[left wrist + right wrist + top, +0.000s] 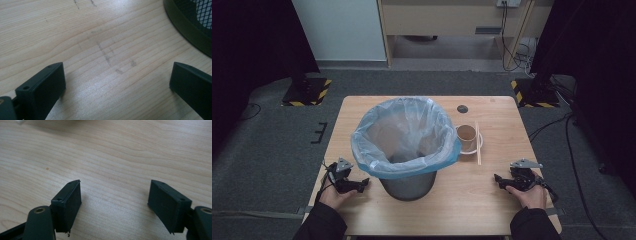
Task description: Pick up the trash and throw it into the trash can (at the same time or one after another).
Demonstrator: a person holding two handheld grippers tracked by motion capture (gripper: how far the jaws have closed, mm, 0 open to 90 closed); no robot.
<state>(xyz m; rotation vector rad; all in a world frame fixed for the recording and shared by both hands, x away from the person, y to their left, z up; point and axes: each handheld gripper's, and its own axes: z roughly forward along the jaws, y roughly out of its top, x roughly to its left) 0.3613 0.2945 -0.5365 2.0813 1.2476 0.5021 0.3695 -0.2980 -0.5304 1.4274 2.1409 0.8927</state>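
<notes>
The table carries my lined bin at centre, with the cup and chopsticks just right of it. My left gripper and right gripper rest wide open, holding nothing. I judge I'm only starting: next, my right reaches the cup, closing gently.

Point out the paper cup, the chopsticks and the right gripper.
paper cup (466, 136), high view, on its brown inner wall.
chopsticks (478, 145), high view, midway along the pale sticks lying right of the cup.
right gripper (499, 179), high view, midway between its open fingertips.
</notes>
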